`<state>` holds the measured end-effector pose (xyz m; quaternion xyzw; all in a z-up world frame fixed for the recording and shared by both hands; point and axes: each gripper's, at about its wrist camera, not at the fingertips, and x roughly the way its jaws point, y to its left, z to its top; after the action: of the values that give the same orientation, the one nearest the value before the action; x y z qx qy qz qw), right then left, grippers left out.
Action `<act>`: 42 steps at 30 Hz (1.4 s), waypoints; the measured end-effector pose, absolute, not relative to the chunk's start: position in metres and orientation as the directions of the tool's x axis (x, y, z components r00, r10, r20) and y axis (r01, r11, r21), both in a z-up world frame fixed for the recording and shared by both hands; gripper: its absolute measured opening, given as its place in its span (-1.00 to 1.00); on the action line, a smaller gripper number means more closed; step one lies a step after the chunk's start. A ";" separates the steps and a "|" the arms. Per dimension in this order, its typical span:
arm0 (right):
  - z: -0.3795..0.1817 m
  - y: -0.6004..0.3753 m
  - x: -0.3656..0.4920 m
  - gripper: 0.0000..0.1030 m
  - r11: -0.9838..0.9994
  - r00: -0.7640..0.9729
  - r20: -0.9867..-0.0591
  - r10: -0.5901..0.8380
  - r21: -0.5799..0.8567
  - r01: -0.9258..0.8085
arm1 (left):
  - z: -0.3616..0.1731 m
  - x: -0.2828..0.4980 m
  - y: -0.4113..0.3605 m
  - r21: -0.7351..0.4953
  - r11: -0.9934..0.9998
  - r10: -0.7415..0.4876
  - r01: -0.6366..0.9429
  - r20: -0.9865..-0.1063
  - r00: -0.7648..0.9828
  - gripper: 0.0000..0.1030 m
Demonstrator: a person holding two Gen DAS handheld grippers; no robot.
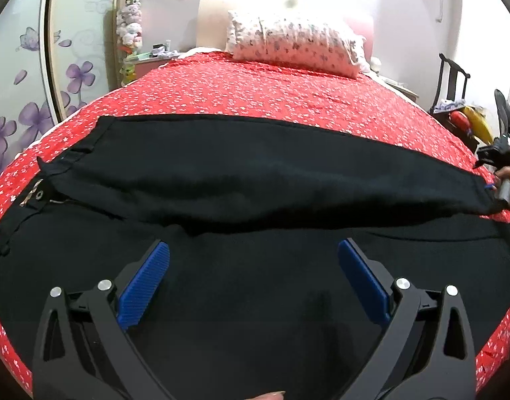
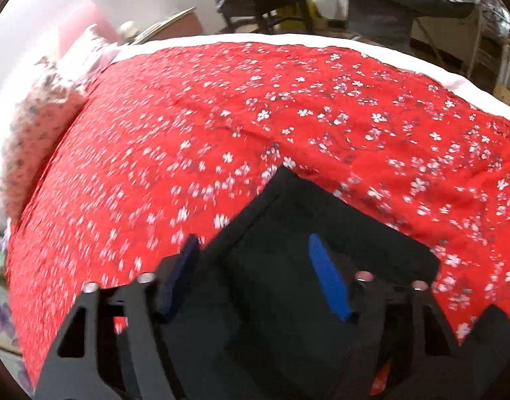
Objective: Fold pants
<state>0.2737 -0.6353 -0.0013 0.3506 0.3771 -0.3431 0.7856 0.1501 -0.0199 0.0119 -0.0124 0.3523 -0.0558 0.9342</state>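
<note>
Lying limp across the red bed: soft black pants, best pinched at the hem, lower centre. Left gripper hovering open; right gripper open, straddling the hem.

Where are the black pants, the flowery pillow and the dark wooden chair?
Black fabric pants (image 1: 255, 173): left wrist view, middle of the folded-over leg.
White flower-print pillow (image 1: 295, 41): left wrist view, centre of its front.
Dark wooden chair (image 1: 450, 76): left wrist view, its backrest.
</note>
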 end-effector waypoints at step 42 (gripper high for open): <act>0.016 -0.561 -0.027 -0.85 0.361 0.913 -0.387 -0.131 0.839 0.407 | 0.011 0.141 0.042 -0.606 0.796 -0.406 0.019 -0.510 0.759 0.96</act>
<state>-0.0270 -0.5607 0.0159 0.5406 0.1278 -0.1649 0.8150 0.1412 0.0419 0.0107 -0.2966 0.3263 -0.1193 0.8896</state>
